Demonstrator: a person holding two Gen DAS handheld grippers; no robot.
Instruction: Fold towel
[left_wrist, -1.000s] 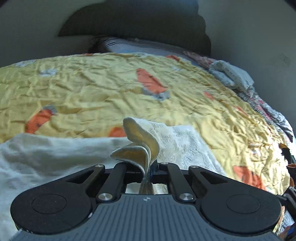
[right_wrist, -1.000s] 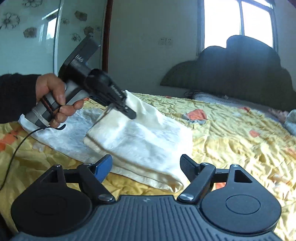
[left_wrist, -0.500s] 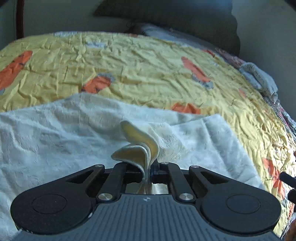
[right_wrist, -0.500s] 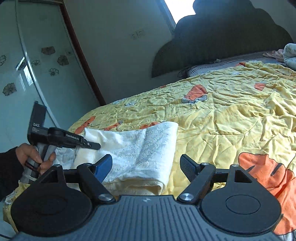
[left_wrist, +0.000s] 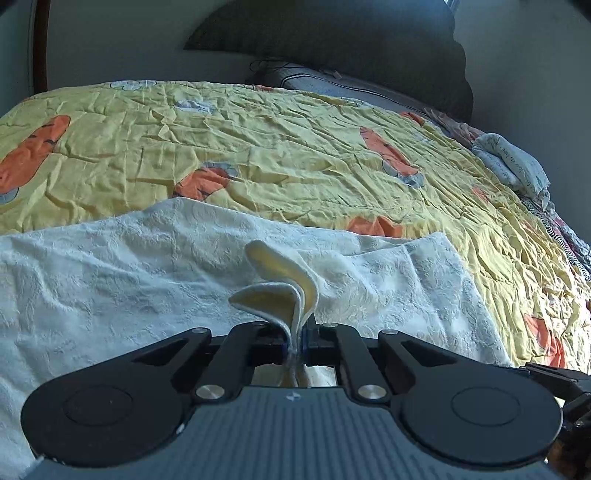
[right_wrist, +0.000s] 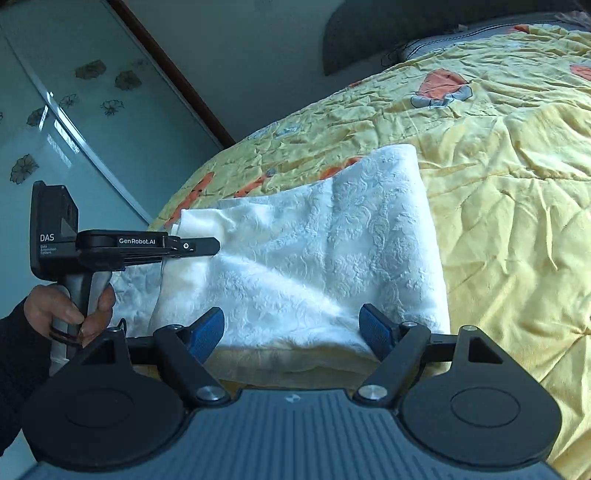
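The towel (right_wrist: 314, 258), white with an embossed pattern and a pale yellow underside, lies partly folded on the yellow bedspread (left_wrist: 295, 155) printed with orange shapes. In the left wrist view the left gripper (left_wrist: 297, 339) has its fingers pressed together on a corner of the towel: 2 yellow-faced layers curl up out of the pinch like petals. The right wrist view shows the same gripper from the side, held by a hand (right_wrist: 70, 306) in a dark sleeve, its fingers clamped on the towel's near left corner. The right gripper (right_wrist: 293, 330) has its blue-padded fingers (right_wrist: 207, 332) spread apart, 1 on each side of the towel's thick folded edge; they seem not to press the cloth, though the view is tight there. A dark headboard (left_wrist: 332, 48) stands at the bed's far end.
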